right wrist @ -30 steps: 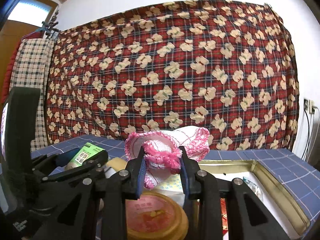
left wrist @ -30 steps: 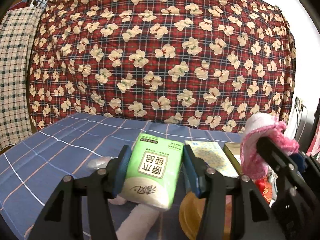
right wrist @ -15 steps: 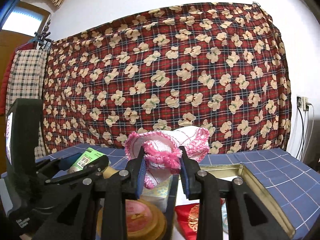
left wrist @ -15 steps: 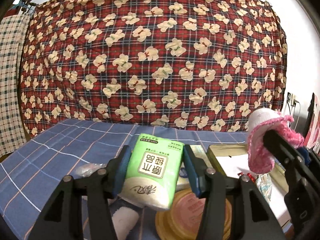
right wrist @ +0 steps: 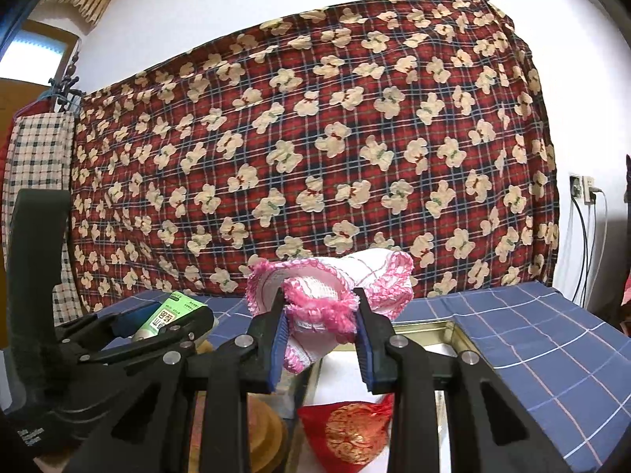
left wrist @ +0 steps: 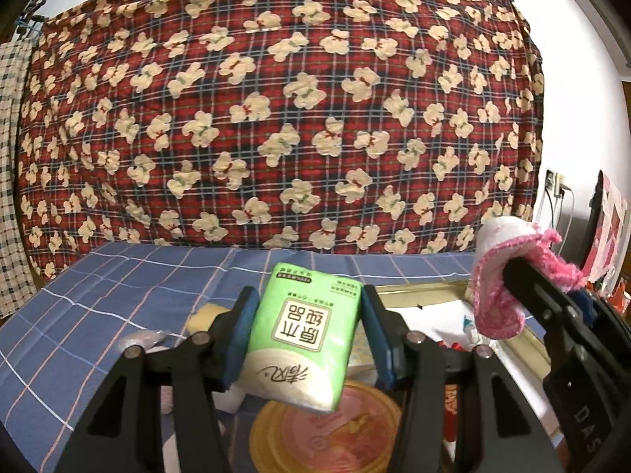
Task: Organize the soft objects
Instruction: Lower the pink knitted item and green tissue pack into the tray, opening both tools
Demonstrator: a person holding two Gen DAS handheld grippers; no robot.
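My left gripper point(left wrist: 305, 317) is shut on a green tissue pack point(left wrist: 303, 333), held in the air above the blue checked tablecloth point(left wrist: 98, 295). That pack point(right wrist: 169, 315) and the left gripper point(right wrist: 157, 321) also show at the left of the right wrist view. My right gripper point(right wrist: 320, 325) is shut on a pink-edged white cloth point(right wrist: 331, 295), bunched between its blue pads. The same cloth point(left wrist: 508, 272) hangs at the right of the left wrist view. Below both lies an open gold tin box point(right wrist: 459, 333) holding a red embroidered pouch point(right wrist: 351, 429).
A round gold-rimmed lid point(left wrist: 327, 429) lies under the left gripper. A red bear-print blanket point(left wrist: 276, 110) hangs behind the table. A checked cloth point(right wrist: 35, 157) hangs at the left. Wall sockets with cables point(right wrist: 583, 193) are at the right.
Both grippers have risen and shifted right, each still holding its item. The tin box has come further into view beneath them, and the red pouch now shows.
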